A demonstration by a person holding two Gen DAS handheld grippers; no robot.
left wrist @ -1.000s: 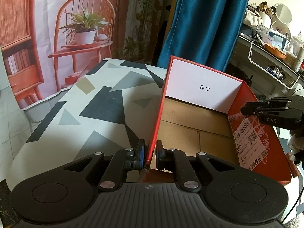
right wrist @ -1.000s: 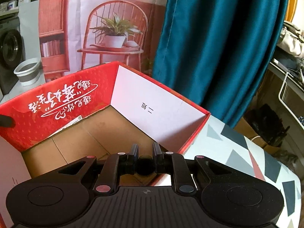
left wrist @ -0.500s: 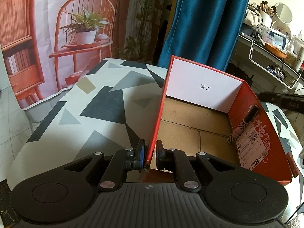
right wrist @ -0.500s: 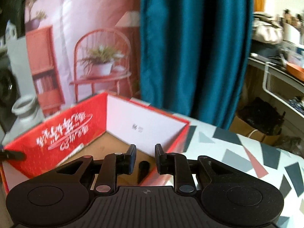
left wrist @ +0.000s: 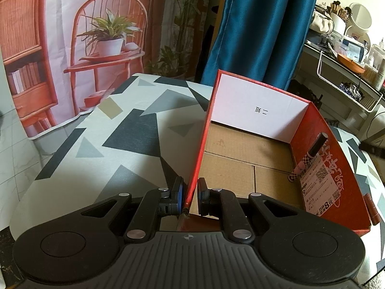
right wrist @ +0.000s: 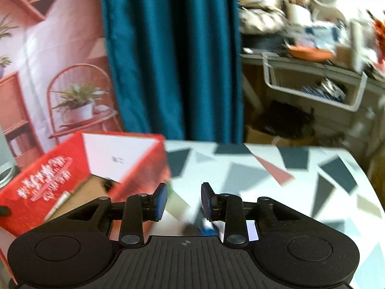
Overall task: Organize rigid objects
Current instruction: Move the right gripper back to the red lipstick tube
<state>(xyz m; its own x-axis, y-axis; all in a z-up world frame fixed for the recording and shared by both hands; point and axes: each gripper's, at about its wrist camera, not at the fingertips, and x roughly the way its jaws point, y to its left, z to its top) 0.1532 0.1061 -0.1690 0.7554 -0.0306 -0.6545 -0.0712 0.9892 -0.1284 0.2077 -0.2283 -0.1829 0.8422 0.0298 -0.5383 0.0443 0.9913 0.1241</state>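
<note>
Checkered pen [left wrist: 308,157] inside red box [left wrist: 324,130]

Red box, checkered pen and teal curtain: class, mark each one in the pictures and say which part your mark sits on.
Red box [left wrist: 341,180], left wrist view, on its printed inner right wall.
Checkered pen [left wrist: 309,157], left wrist view, mid-barrel, leaning against that wall.
Teal curtain [right wrist: 168,55], right wrist view, on its middle folds.

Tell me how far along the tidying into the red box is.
Done: a checkered pen leans inside the red box. In hand: the left gripper clamps the box wall; the right gripper is open and empty. Left: blurred items on the table below it, unidentifiable.
</note>
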